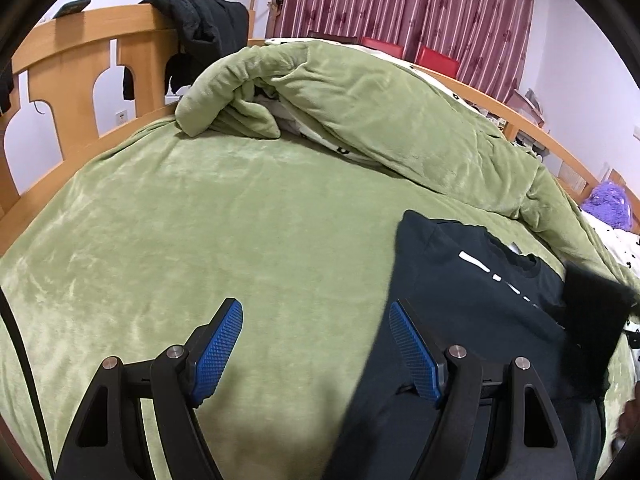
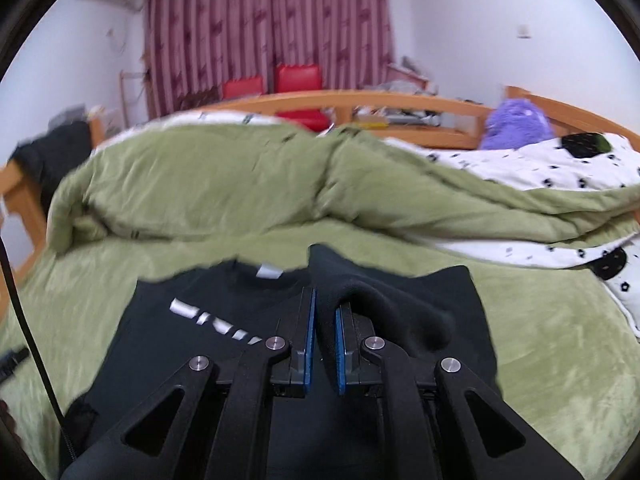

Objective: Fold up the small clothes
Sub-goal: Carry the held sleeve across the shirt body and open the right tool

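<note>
Black T-shirt on green bed, print partly hidden. Right gripper: jaws pinching its fabric. Left gripper: jaws wide apart, holding nothing.

My left tool is spread wide, its two blue-padded fingers well apart with nothing between them, pointing forward and slightly down. My right tool is nearly closed, its blue pads standing parallel with only a narrow gap, pinching a fold of dark cloth. Both tools show their black linkage arms angling back toward the camera.
</note>
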Tool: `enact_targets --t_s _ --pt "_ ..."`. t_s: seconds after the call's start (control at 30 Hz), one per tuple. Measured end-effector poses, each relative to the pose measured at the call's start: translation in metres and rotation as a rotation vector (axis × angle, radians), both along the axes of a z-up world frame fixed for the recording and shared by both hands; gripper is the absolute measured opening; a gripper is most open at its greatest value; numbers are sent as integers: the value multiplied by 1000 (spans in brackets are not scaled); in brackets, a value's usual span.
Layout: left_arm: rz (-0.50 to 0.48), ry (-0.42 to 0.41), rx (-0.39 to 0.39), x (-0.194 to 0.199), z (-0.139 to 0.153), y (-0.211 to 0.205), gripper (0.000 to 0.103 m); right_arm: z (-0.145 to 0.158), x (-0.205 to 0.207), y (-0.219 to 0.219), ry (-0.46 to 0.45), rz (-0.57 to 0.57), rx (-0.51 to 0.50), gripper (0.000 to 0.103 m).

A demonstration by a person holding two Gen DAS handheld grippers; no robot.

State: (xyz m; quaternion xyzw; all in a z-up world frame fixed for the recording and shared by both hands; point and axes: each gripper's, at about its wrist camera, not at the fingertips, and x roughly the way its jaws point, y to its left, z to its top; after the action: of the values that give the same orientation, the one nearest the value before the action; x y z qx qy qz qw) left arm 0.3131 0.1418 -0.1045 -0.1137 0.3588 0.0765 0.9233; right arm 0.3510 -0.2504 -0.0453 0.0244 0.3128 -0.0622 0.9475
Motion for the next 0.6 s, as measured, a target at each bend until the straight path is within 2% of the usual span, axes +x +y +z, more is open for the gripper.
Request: enact_targets --t_s 0.2,0.27,0.3,0.33,0.4,0.47,0.6 --pt "-5 1 6 -3 -2 11 75 -55 11 44 99 85 -29 11" --pt "-9 2 -9 -2 -2 10 75 -62 10 51 118 111 -26 17" --pt "-16 3 -16 -1 -1 7 75 -64 6 54 122 129 -12 24" --pt "-20 4 -15 -1 -1 4 75 -64 1 52 119 138 3 31" --pt "-42 2 1 1 -1 -7 75 -59 -10 45 121 160 40 38" --pt "-65 -1 28 2 -1 -21 75 -51 -25 34 113 175 75 40" --pt "-120 1 63 4 -2 -51 75 -33 -67 -3 40 132 82 54"
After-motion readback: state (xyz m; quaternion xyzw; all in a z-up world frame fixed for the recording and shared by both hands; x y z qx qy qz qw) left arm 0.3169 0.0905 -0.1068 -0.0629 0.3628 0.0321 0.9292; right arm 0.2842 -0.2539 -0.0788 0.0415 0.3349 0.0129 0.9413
